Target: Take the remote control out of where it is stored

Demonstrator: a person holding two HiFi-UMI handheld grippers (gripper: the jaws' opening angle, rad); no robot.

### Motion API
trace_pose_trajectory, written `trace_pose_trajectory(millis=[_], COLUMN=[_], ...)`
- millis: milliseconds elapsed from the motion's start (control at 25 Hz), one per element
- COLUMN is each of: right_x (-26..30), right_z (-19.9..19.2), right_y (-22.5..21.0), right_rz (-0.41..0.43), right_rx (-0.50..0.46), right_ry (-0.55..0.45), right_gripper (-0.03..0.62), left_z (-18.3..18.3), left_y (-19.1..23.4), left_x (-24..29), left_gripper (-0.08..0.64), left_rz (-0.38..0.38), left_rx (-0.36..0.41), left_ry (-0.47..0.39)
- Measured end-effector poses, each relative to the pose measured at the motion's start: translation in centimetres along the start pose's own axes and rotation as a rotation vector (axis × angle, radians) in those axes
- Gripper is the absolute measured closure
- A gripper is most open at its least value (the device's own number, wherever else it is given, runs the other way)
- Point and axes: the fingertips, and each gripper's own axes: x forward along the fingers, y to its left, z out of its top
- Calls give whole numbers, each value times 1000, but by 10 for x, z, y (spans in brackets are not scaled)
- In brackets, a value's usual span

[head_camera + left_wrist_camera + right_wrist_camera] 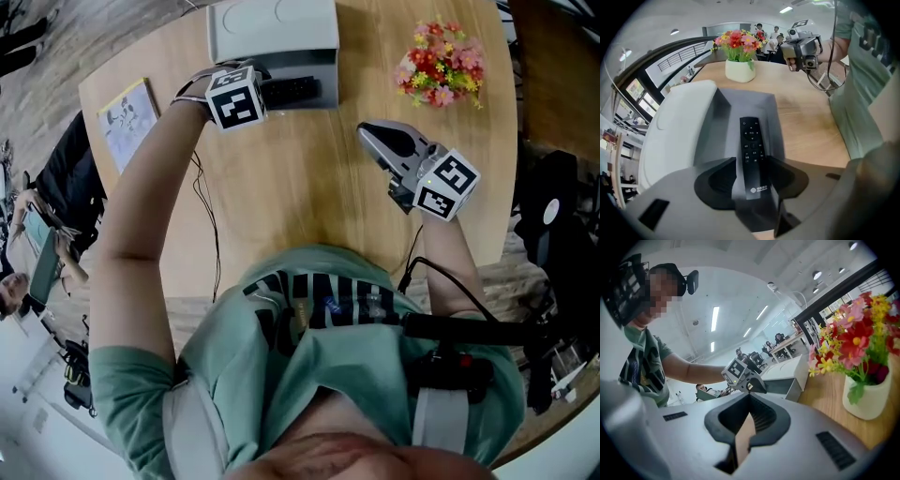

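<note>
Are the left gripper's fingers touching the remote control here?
Cannot tell. In the left gripper view the fingers stand either side of the remote control, but neither contact nor a gap shows plainly; in the head view the marker cube hides them.

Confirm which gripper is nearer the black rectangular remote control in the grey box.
Left. The left gripper hangs right over the black rectangular remote control, open jaws either side of it. The right gripper sits apart over the wooden table.

place: open office | cues: desks (pixel 787 347), seated people (pixel 778 338), ceiling strip lights (pixel 715 318)
</note>
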Motion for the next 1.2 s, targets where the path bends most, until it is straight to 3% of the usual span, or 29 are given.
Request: trace_pose_trajectory(millis=[560, 880, 1200], right_x=[-2, -7, -16], right_z=[-7, -4, 5], right_y=[-4, -2, 7], right_rz=[-19, -30, -46], right_rx=[19, 16, 1], right_ry=[-3, -11, -29], right_gripper=[589, 589, 589], left_z=[-4, -5, 3], left_y=[11, 15, 21], left_x=[25, 19, -23], left_gripper=[373, 374, 374], left_rz=[62, 114, 175], left_rx=[19, -37, -134], left_ry=[158, 109, 25])
